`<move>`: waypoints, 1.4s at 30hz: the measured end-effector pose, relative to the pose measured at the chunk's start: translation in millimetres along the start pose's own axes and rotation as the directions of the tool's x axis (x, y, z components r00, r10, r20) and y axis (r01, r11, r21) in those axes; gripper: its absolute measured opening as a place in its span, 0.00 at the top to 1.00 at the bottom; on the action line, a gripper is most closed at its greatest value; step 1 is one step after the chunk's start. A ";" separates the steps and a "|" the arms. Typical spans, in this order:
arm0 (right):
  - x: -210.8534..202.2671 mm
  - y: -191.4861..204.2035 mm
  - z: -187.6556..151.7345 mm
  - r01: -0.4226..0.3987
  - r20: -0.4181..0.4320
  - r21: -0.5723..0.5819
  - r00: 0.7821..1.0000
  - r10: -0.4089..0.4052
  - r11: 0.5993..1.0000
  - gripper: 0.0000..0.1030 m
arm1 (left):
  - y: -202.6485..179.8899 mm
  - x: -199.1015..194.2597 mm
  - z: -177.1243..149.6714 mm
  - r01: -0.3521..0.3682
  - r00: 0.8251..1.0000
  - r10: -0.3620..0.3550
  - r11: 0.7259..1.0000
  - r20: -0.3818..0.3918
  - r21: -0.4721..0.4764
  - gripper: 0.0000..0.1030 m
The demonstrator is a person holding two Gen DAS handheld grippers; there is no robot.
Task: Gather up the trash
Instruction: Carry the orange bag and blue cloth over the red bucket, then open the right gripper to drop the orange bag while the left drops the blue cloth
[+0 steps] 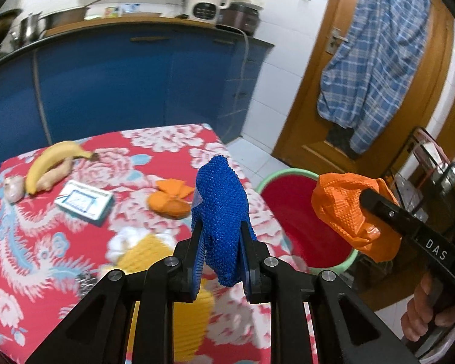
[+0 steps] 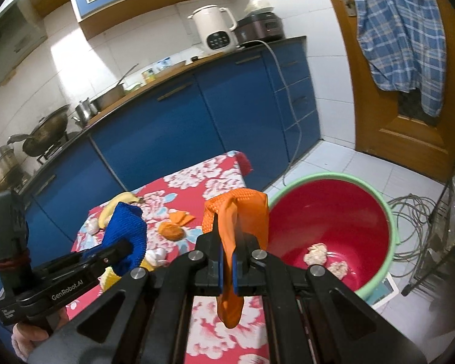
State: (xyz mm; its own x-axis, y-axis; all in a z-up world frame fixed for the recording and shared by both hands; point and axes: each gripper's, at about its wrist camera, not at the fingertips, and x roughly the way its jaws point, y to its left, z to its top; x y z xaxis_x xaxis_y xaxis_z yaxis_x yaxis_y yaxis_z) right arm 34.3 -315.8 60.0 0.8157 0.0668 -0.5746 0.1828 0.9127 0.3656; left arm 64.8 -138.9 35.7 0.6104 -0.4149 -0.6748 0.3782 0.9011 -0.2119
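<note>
My left gripper (image 1: pixel 223 242) is shut on a blue textured glove (image 1: pixel 221 209), held above the right side of the flowered table (image 1: pixel 45 242); it also shows in the right wrist view (image 2: pixel 127 236). My right gripper (image 2: pixel 227 248) is shut on an orange glove (image 2: pixel 236 221), held near the rim of the red bucket (image 2: pixel 333 212); it also shows in the left wrist view (image 1: pixel 345 209). Two crumpled tissue balls (image 2: pixel 317 253) lie in the bucket. Orange peel (image 1: pixel 170 200) and a white tissue wad (image 1: pixel 124 239) lie on the table.
A banana (image 1: pixel 51 160), ginger (image 1: pixel 54 176), garlic (image 1: pixel 13 186), a small white-blue box (image 1: pixel 83 201) and a yellow object (image 1: pixel 154 254) are on the table. Blue cabinets (image 1: pixel 121 85) stand behind. A door with a plaid cloth (image 1: pixel 376 45) and coiled cable (image 2: pixel 415 212) are at right.
</note>
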 end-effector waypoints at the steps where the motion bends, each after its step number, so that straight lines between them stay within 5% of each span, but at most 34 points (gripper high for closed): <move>1: -0.9 -4.5 -0.8 0.009 0.000 0.005 1.000 -0.009 1.000 0.94 | -5.5 3.6 0.5 0.006 1.000 -0.006 1.000 -0.004 0.009 0.80; 19: 10.0 -60.3 -17.3 0.130 -0.022 0.074 0.991 -0.128 0.989 0.94 | -70.3 65.3 -1.1 0.083 0.995 -0.075 0.989 -0.069 0.123 0.80; 36: 42.9 -97.8 -27.7 0.193 -0.075 0.123 0.980 -0.184 0.974 0.91 | -80.6 84.7 -3.9 0.091 0.992 -0.078 0.986 -0.098 0.136 0.80; 42: 37.1 -101.6 -28.0 0.197 -0.056 0.130 0.980 -0.192 0.972 0.79 | -85.0 89.8 -3.3 0.094 0.991 -0.080 0.985 -0.105 0.143 0.80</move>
State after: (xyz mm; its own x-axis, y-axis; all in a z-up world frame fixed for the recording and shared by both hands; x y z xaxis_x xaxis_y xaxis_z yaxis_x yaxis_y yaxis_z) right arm 30.7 -394.8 -19.0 0.7336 -0.0869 -0.6740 0.4100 0.8476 0.3370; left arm 85.2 -252.4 -9.3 0.5020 -0.4697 -0.7262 0.5298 0.8307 -0.1711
